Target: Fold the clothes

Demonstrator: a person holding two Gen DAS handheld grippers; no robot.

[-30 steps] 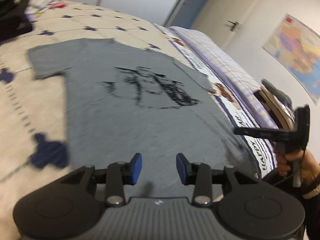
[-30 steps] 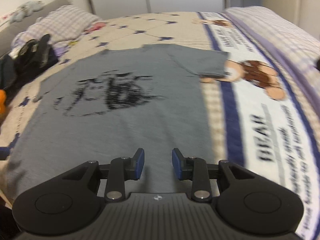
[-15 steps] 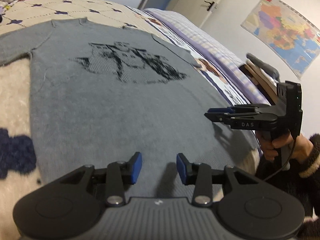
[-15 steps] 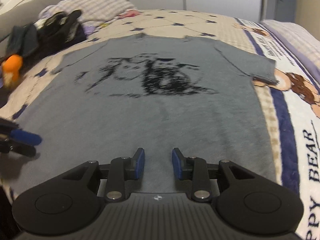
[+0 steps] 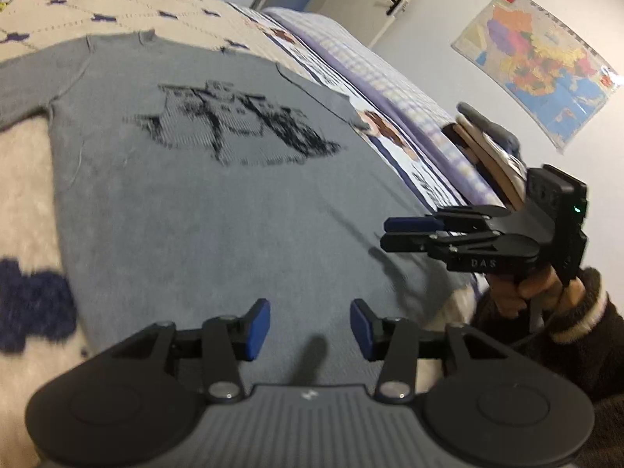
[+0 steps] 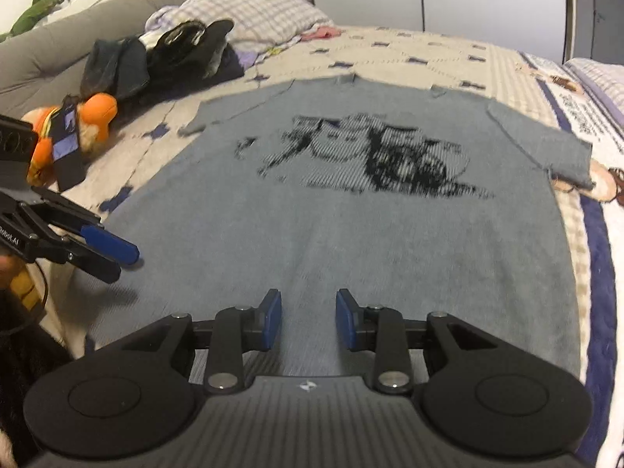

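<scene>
A grey short-sleeved T-shirt [image 5: 202,210] with a black print lies flat and spread out on the bed, hem toward me; it also shows in the right wrist view [image 6: 351,226]. My left gripper [image 5: 310,329] is open and empty just above the shirt's hem, and appears at the left of the right wrist view [image 6: 121,259]. My right gripper [image 6: 308,323] is open and empty above the hem near the middle, and appears at the right of the left wrist view [image 5: 394,232], hovering over the shirt's right hem corner.
The bed has a cream quilt with blue motifs [image 6: 409,50] and a bear-print blanket [image 6: 600,234] on the right. An orange plush toy [image 6: 78,124], dark clothes [image 6: 171,58] and a checked pillow lie at the far left. A map [image 5: 542,62] hangs on the wall.
Both grippers have swung inward along the hem and lowered toward the shirt. Each now shows larger in the other's view. Both stay open.
</scene>
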